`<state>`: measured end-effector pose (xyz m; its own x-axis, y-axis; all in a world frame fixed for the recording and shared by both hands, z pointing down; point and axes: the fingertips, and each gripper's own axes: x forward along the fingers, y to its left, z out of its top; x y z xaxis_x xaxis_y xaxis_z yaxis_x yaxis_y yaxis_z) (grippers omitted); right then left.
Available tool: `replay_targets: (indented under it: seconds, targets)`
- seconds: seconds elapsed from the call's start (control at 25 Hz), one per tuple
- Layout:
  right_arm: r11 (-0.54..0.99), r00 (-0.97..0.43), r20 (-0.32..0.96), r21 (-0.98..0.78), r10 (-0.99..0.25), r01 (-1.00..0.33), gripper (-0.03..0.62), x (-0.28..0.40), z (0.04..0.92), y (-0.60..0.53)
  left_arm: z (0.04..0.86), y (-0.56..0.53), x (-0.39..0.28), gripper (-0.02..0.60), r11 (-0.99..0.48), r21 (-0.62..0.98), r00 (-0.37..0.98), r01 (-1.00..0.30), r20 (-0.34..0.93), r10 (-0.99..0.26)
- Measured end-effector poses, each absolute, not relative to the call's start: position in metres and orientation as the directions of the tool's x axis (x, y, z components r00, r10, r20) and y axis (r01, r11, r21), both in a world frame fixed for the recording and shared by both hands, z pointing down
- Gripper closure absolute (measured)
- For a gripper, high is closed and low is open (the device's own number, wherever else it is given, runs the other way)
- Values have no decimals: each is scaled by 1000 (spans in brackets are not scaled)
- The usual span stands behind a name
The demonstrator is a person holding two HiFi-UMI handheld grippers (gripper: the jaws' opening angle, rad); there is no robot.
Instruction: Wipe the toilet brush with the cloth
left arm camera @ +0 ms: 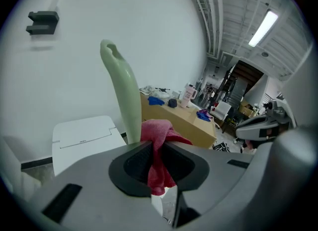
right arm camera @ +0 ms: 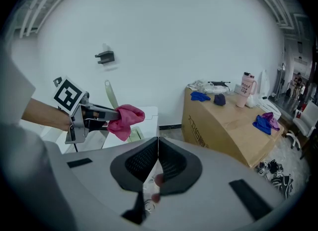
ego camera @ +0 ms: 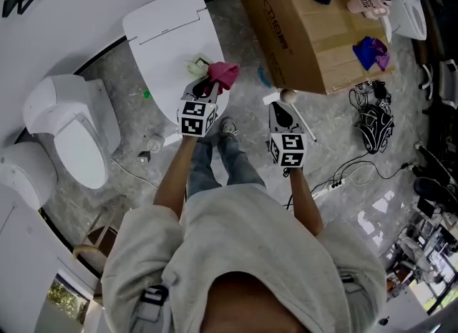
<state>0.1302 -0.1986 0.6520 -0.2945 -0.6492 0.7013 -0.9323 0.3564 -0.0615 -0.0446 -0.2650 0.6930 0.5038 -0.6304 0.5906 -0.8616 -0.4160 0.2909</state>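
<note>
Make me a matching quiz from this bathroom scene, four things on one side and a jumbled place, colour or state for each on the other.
Things:
1. cloth
2. toilet brush
3. cup
4. toilet lid

Descriptions:
A. pale green
B. shut down over the bowl
C. clamped in the left gripper
D. standing on top of the cardboard box

Pairs: 1-C, 2-A, 3-D, 4-B.
</note>
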Motion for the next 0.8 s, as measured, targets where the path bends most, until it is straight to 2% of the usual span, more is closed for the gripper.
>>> replay_targets:
  seconds: [0.44,0.8]
  targets:
    - [347,-285,705,-59,-649,-936,563,136,655,-199,726,-265,-40,509,-439,283,509,-853,637,-579]
    - [347,-294,680,-61,-672,-936,563,131,645,-203,678,-259,-28,509,-489,270,549,-829,557,-623]
